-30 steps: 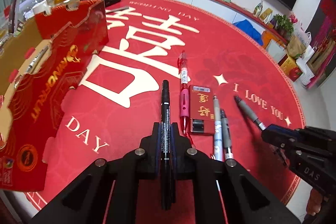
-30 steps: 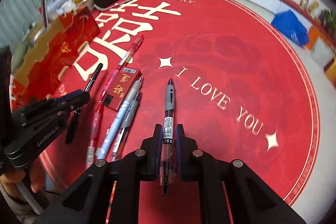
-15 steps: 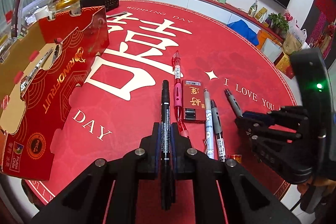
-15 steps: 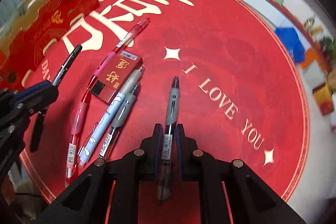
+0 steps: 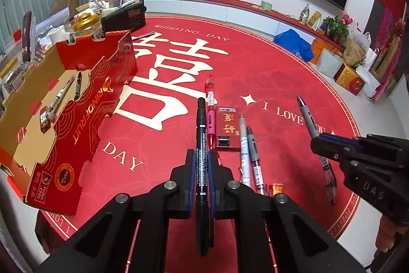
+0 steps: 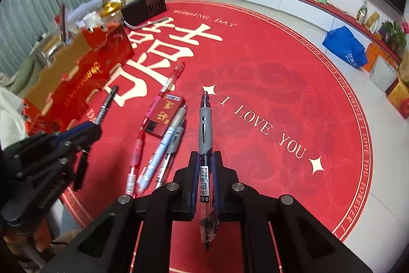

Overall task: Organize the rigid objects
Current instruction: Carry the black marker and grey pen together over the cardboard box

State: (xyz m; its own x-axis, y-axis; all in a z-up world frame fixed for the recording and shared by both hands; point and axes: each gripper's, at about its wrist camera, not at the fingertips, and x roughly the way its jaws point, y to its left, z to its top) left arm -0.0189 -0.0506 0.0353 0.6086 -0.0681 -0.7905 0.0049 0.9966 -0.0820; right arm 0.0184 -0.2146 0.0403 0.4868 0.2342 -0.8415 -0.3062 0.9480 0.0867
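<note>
You are lifting both pens off the red mat (image 5: pixel 268 73): left gripper (image 5: pixel 202 157) clamped on the black marker (image 5: pixel 201 134), right gripper (image 6: pixel 205 165) clamped on the grey-grip pen (image 6: pixel 205 129). The box (image 5: pixel 84 104) at left is likely waiting next.

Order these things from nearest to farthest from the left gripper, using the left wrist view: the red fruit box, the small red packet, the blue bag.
1. The small red packet, on the mat just ahead of the left gripper, slightly to the right.
2. The red fruit box, farther off at the left edge of the mat.
3. The blue bag, far back on the right, beyond the mat.
</note>
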